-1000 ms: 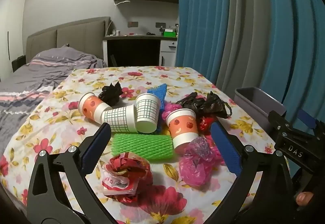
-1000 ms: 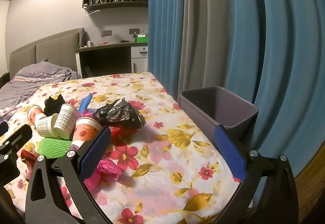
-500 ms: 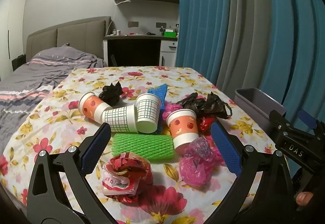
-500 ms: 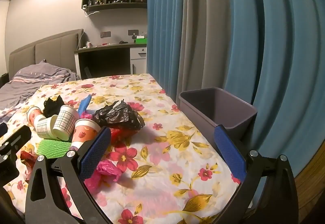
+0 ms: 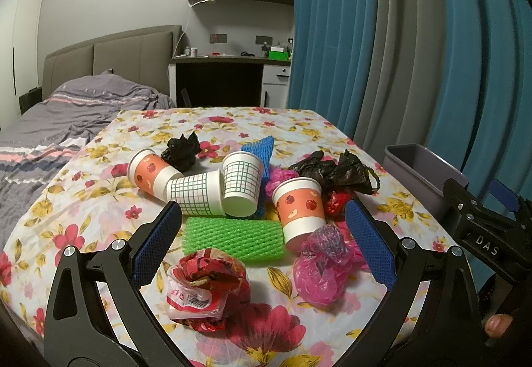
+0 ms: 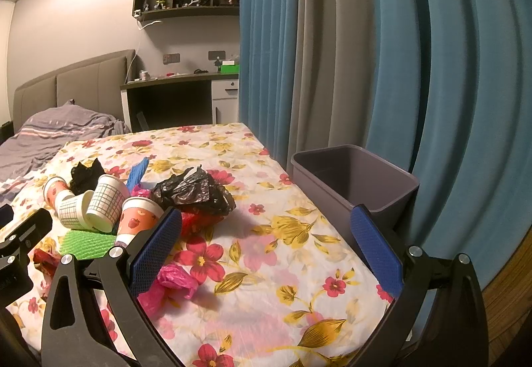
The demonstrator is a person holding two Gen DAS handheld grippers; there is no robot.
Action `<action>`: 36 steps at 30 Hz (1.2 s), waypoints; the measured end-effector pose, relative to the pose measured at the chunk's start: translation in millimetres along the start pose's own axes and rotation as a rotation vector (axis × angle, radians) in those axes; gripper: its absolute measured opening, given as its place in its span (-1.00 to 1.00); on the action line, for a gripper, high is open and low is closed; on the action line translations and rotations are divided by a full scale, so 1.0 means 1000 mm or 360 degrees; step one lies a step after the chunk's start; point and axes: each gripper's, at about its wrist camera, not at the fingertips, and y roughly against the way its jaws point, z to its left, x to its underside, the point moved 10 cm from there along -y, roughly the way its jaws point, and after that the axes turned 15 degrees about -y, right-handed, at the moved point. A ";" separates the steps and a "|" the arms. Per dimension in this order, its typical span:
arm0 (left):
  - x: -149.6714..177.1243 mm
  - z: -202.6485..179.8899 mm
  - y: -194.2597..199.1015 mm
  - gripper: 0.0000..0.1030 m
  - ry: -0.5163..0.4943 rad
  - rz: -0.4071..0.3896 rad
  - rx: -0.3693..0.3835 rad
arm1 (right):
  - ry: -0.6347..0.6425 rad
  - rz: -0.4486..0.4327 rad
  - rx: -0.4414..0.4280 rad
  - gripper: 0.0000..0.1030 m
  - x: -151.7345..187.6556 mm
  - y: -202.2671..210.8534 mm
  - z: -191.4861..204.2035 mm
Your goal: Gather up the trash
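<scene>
We note left gripper (image 5: 262,240) spread, empty | green foam net (image 5: 232,238), ribbed, between its tips | right gripper (image 6: 266,244) spread, empty | grey plastic bin (image 6: 355,180) just beyond its right tip.

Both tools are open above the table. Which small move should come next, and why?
Probably lower the left tool onto the red wrapper. It lies nearest, loose, between the open jaws, and the bin at the table's right edge looks empty.
</scene>
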 end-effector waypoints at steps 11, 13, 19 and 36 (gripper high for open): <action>0.000 0.000 0.000 0.89 0.0002 0.0001 0.0002 | -0.0003 -0.0008 0.0000 0.90 0.001 0.000 0.000; 0.000 0.000 0.000 0.89 0.0002 0.0000 0.0003 | -0.0003 -0.0009 0.0002 0.90 0.001 0.000 0.000; 0.003 0.000 -0.001 0.89 0.0007 -0.0001 0.0005 | -0.0008 -0.0012 0.0008 0.90 0.001 0.001 -0.001; -0.002 -0.011 -0.006 0.89 0.0001 -0.0005 0.0007 | -0.0017 -0.0033 0.0005 0.90 -0.001 0.002 -0.004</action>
